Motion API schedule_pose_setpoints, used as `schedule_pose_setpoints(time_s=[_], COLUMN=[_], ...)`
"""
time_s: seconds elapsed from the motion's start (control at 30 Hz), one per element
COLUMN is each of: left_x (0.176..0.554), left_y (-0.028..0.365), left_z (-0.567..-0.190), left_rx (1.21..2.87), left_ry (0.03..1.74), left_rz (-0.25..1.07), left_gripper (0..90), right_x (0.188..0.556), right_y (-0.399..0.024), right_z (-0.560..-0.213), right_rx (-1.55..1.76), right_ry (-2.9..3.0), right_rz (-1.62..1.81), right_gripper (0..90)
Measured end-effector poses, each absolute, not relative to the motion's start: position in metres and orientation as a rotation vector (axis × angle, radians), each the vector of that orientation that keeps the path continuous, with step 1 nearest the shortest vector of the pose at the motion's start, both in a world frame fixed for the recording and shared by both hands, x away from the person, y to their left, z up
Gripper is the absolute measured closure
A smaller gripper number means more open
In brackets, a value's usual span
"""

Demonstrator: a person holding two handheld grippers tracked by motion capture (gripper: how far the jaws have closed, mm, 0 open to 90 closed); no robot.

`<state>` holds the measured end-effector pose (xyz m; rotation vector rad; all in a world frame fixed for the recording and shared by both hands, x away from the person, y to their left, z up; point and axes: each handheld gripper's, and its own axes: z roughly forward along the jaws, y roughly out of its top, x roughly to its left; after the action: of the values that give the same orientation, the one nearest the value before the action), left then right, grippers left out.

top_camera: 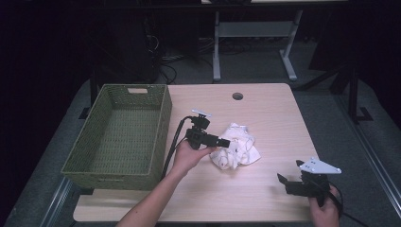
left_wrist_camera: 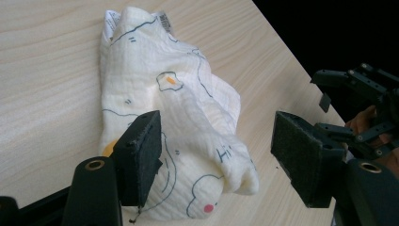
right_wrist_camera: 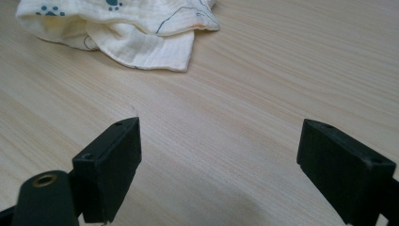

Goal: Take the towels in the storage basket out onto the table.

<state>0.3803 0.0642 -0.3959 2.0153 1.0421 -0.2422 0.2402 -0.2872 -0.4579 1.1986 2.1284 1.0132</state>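
Cloth between open jaws, basket waiting

From above, your left gripper (top_camera: 226, 142) hovers at the crumpled cloth (top_camera: 236, 151) mid-table, right of the green basket (top_camera: 161, 137). Its own camera shows jaws spread, pads off the cream printed fabric (left_wrist_camera: 188, 122): sink lower and take a thick fold. The right gripper (right_wrist_camera: 219, 165) idles with jaws apart over bare table.
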Motion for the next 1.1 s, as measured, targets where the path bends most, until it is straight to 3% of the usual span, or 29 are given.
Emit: schedule_pose_setpoints(time_s=[1.1], left_x=[0.326], left_y=[0.089], left_z=[-0.41], left_rx=[1.991], left_ry=[0.926], left_rz=[-0.267], left_gripper=[24.9], right_x=[0.239], right_y=[-0.287], right_z=[-0.458], right_rx=[1.212], right_ry=[2.121], right_rz=[1.01], right_gripper=[13.8])
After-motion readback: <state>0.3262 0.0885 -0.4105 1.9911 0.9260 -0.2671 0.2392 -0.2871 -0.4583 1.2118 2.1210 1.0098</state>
